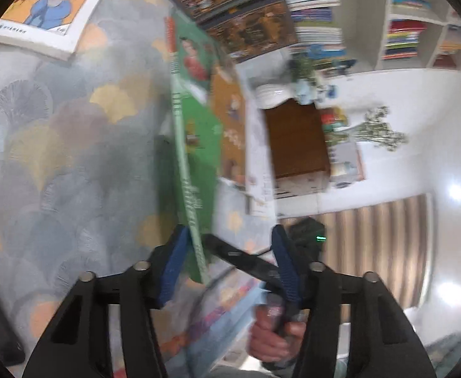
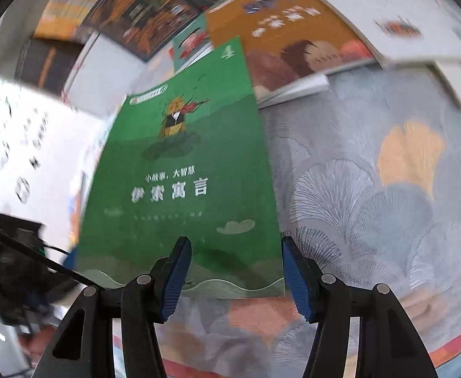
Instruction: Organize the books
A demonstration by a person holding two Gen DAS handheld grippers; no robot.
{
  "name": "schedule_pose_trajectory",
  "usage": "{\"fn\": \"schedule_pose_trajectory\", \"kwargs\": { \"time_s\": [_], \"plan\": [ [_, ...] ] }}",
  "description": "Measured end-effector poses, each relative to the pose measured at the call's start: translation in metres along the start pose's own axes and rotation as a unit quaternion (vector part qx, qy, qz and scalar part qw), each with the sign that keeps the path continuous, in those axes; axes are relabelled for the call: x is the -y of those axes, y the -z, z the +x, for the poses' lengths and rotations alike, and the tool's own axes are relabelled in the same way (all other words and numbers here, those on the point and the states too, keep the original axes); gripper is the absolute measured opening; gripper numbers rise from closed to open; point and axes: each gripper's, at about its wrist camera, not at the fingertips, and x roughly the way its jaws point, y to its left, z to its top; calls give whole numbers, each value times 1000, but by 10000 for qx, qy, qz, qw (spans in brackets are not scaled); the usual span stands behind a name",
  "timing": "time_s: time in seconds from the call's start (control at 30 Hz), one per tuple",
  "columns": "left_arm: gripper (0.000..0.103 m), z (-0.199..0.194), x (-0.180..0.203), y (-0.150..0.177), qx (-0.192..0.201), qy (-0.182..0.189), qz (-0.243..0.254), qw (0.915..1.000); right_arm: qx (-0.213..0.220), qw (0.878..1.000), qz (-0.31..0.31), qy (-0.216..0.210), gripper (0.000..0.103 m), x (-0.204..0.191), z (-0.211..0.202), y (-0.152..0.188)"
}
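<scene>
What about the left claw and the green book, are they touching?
Cannot tell. The blurred left wrist view shows the green book right beside one pad.

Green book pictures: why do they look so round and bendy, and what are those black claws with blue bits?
A person holds two gripping tools. Each tool has a wide-eyed camera, which bends the picture. One picture looks along the left tool, the other along the right tool. Books lie on a patterned cloth. The green book stands tilted up, its edge between the left tool's blue pads, but neither tool squeezes it.
</scene>
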Motion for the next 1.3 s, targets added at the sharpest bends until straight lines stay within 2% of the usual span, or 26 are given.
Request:
{"fn": "schedule_pose_trajectory", "kwargs": {
  "time_s": [0.03,0.1,0.13,0.2,0.33,0.43,0.47,0.57,0.67,0.73,0.77,0.83,0.9,0.97,1.0,1.07,1.17,1.3],
  "plan": [
    [37,10,-3,-1,-47,-547,98,9984,16,10000,30,-21,57,1,-1,1],
    [26,25,-7,0,-126,-1219,259,9921,43,10000,-31,33,57,0,-1,3],
    [24,32,-8,2,-170,-1398,310,9895,53,9999,-71,76,57,-2,-1,4],
    [20,42,-8,4,-238,-1421,311,9891,56,9998,-89,148,57,-4,0,5],
    [19,57,6,6,-337,-1184,364,9917,-47,9999,114,-97,57,-4,1,-1],
    [17,49,10,-3,-269,-666,104,9974,-73,9983,304,-488,58,1,-7,-3],
    [17,46,9,-5,-266,-447,-34,9986,-84,9970,426,-642,62,2,-7,-5],
    [17,45,6,-13,-292,150,-498,9982,-78,9894,905,-1136,71,19,-9,-4],
    [15,44,0,-14,-331,431,-804,9953,-145,9774,1362,-1613,71,30,0,-5],
    [15,44,-5,-12,-369,559,-966,9931,-187,9696,1532,-1899,66,30,4,-4],
    [15,45,-8,-11,-395,614,-1046,9918,-205,9672,1583,-1976,53,28,8,-4],
    [15,45,-11,-10,-404,471,-1062,9924,-108,9730,1526,-1726,40,21,8,-6],
    [15,42,-9,-10,-424,79,-856,9954,-52,9786,1359,-1544,28,15,5,-8],
    [15,39,-6,-10,-448,-386,-575,9966,7,9874,1029,-1198,27,3,2,-10],
    [15,37,-1,-10,-429,-770,-318,9956,44,9919,800,-984,26,-5,1,-10],
    [16,37,3,-10,-433,-1252,19,9912,127,9980,300,-548,23,-22,-2,-9],
    [18,34,5,-9,-391,-1472,270,9880,275,9987,-415,52,23,-45,-7,-5],
    [18,26,24,-7,-169,-1902,928,9772,481,9878,-1315,680,23,-75,-14,5]
  ]
}}
